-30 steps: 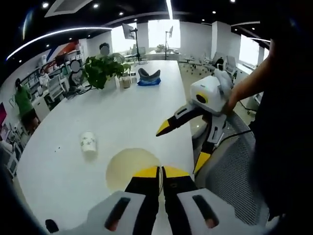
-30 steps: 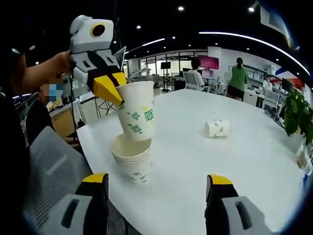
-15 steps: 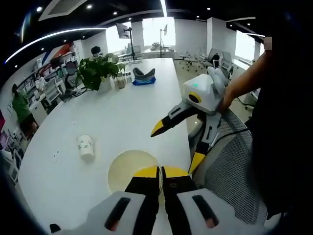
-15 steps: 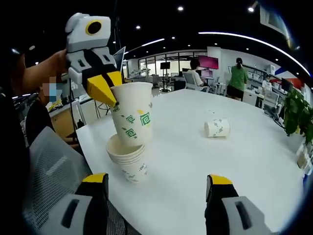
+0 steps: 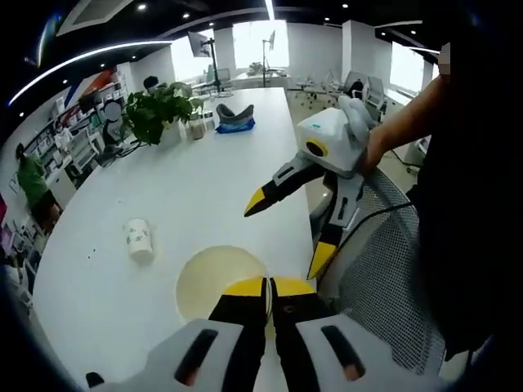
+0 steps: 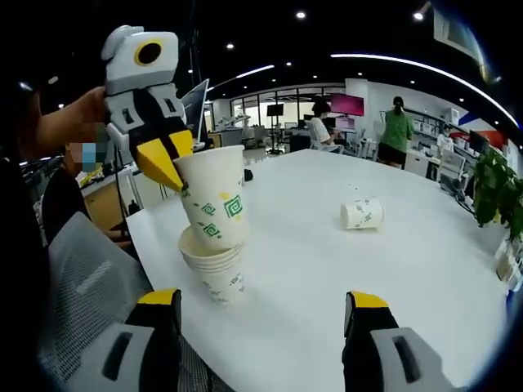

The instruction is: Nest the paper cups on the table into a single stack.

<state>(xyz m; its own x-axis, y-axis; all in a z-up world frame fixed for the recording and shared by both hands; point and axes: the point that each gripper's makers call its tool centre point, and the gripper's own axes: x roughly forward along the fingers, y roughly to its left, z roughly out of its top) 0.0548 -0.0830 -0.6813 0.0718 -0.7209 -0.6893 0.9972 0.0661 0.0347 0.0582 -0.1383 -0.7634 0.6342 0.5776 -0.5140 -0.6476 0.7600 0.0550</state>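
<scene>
Right tool point(image 6: 260, 327): jaws apart, idle. Left tool point(image 6: 161, 163) clamped on cup point(image 6: 214, 196) rim, base entering stack point(image 6: 215, 265) at near worktop point(image 6: 392, 269) corner. Tilt risks jamming, toppling stack off edge. 1 cup point(image 6: 362, 213) lying mid-worktop.

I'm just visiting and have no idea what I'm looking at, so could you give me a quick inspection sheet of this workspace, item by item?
Surface: long white table, mostly bare.
Job's things: a held cup, tilted, its base going into the stack of cups standing near the table corner; one more cup lying on its side farther along.
Clutter: potted plant, a small jar and a dark object on a blue base at the far end.
Grippers: left gripper shut on the held cup's rim; right gripper open, holding nothing.
Cables: one dark cable by the mesh chair.
Surroundings: open office with desks, screens and people standing or seated.
</scene>
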